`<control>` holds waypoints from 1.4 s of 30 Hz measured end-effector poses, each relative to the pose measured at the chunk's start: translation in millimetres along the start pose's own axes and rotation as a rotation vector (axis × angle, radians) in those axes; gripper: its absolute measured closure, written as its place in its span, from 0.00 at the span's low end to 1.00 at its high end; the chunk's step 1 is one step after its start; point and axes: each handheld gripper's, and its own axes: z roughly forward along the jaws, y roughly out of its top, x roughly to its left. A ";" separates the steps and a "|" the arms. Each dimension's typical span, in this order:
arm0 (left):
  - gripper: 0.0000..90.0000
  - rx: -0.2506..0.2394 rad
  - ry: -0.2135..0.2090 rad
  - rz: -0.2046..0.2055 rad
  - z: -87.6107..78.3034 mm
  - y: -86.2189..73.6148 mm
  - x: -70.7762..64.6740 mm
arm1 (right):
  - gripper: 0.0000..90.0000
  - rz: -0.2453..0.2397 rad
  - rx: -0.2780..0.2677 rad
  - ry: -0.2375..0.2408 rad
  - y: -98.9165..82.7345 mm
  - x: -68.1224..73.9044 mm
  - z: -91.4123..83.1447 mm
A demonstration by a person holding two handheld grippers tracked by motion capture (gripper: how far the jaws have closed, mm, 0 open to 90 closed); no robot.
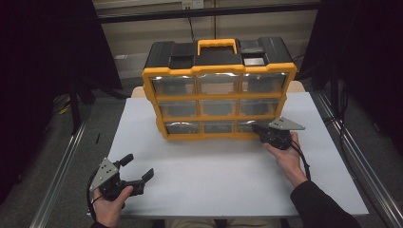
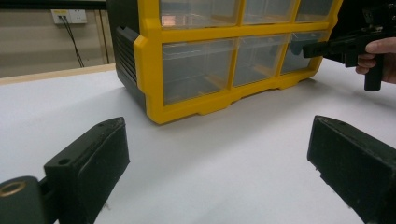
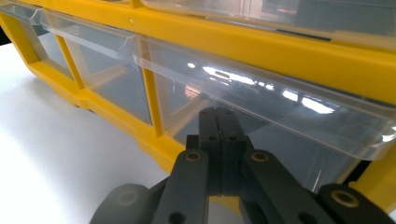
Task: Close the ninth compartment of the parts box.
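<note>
Yellow drawer cabinet [image 1: 219,90] stands at the far middle of my white table [image 1: 228,175].

My right gripper [image 1: 260,129], jaws pressed together, noses against the clear bottom-right drawer [image 3: 280,121]. My left gripper [image 1: 138,168] sits near the table's front left edge, jaws spread wide, holding nothing.

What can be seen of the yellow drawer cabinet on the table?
The drawer cabinet stands upright on the white table, at its far side. It has a yellow plastic frame, a black top with a yellow handle, and nine clear drawers in three rows, all closed. The right tool, shut, is at the bottom right drawer.
</note>
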 end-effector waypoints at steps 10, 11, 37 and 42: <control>0.06 0.001 0.003 -0.006 0.5 -0.2 0.8 | 1.00 0.006 0.001 -0.002 0.0 -0.9 1.2; 0.06 -0.001 0.003 -0.011 0.9 -0.3 0.8 | 1.00 0.004 0.001 -0.003 -0.2 -1.2 1.5; 0.06 0.000 -0.001 -0.013 1.8 -0.6 3.1 | 0.87 0.004 0.016 0.001 -0.4 2.4 -0.4; 0.06 0.000 -0.004 -0.010 1.4 0.0 2.7 | 0.80 0.014 0.013 0.005 0.0 1.2 -4.3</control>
